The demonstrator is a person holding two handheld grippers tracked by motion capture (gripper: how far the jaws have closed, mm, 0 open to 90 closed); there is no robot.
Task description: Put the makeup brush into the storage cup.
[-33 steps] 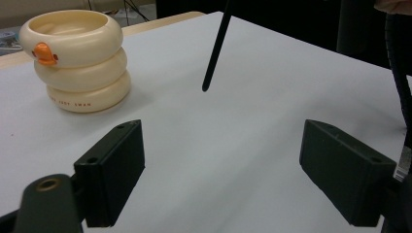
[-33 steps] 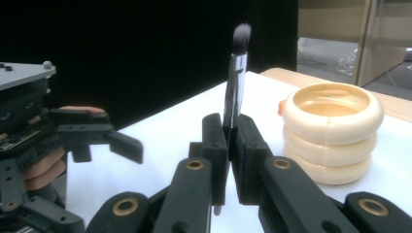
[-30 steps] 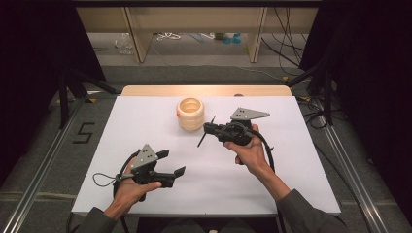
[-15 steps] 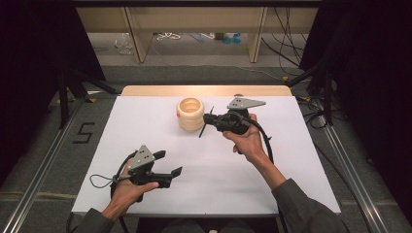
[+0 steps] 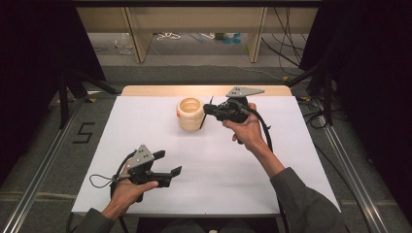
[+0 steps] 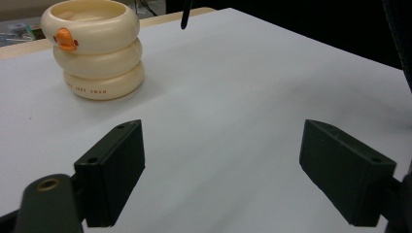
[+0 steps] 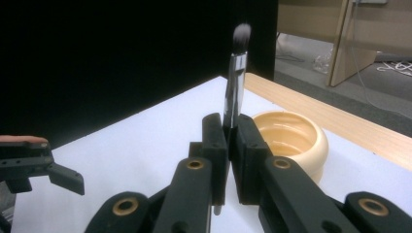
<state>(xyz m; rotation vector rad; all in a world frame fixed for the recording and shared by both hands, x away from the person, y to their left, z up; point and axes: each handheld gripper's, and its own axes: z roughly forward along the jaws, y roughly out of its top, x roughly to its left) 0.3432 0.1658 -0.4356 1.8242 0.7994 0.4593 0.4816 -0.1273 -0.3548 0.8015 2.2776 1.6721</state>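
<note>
Right gripper (image 7: pixel 228 145): jaws closed on a makeup brush (image 7: pixel 235 82), clamped on the silver ferrule. In the right gripper view the dark bristle tuft points up and away from the camera, while the handle end drops below the jaws. In the high view the brush (image 5: pixel 204 116) appears as a thin dark line crossing the jaws of the right gripper (image 5: pixel 210 110), its lower end just beside the wall of the cream holder (image 5: pixel 190 113).

Left gripper (image 5: pixel 170 173): jaws wide apart and holding nothing, parked low over the near left part of the white table (image 5: pixel 291 160). The left gripper view shows both of its pads (image 6: pixel 116 170) spread, with bare table between them.

Holder – a cream cup moulded as three stacked rings, with a small orange duck bill on the top ring (image 6: pixel 92 48). It stands upright on the far middle of the table, mouth open and apparently empty (image 7: pixel 286 136).

Change over the last second – the right hand has carried the brush leftward and toward the far edge, from a position well apart from the holder to one right alongside it. The left gripper has barely moved.

Interpretation: the work in hand appears to be placing the brush into the holder. The approach seems nearly complete, yet the brush lies beside the wall, not above the mouth. The remaining move would likely be a lift over the rim, then a lowering before release.
</note>
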